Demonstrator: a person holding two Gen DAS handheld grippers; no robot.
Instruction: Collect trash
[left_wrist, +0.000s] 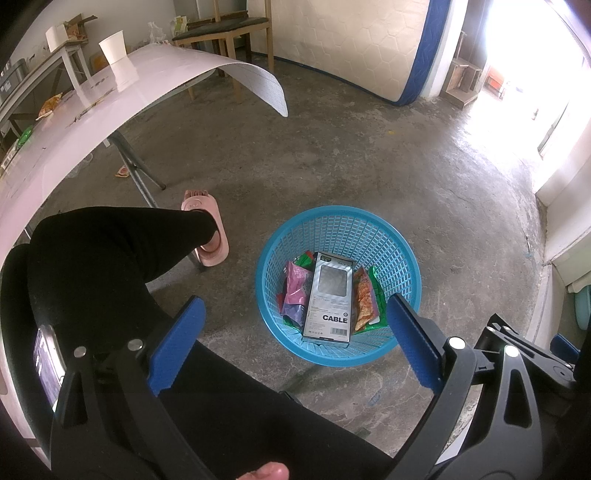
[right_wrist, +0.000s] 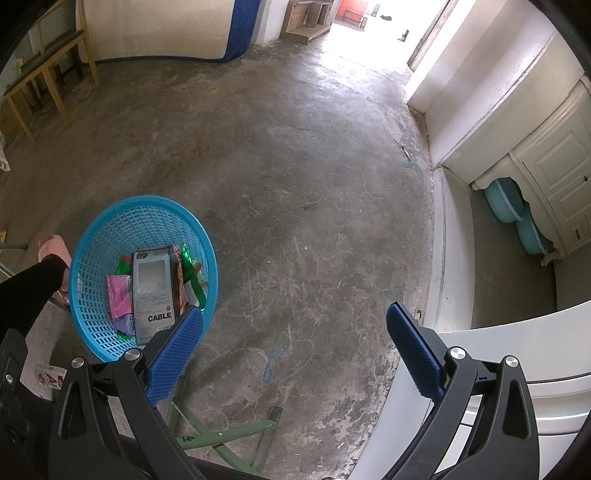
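We hold left gripper (left_wrist: 295, 345) and right gripper (right_wrist: 293, 354) with jaws spread wide, both empty. Blue basket (left_wrist: 334, 221), lower centre, holds cable box (left_wrist: 328, 301) and wrappers. Paper cup (left_wrist: 113, 47) and snack wrapper (left_wrist: 50, 107) wait on worktop (left_wrist: 155, 74), upper left. Risk: light cup tips or crushes under careless pinch.

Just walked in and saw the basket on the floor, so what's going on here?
A person is clearing trash with a handheld tool in each hand. Both the left tool and the right tool are open and hold nothing. The blue basket on the concrete floor already holds a box marked CABLE and several snack wrappers. A paper cup and a few wrappers are on the table, not yet collected.
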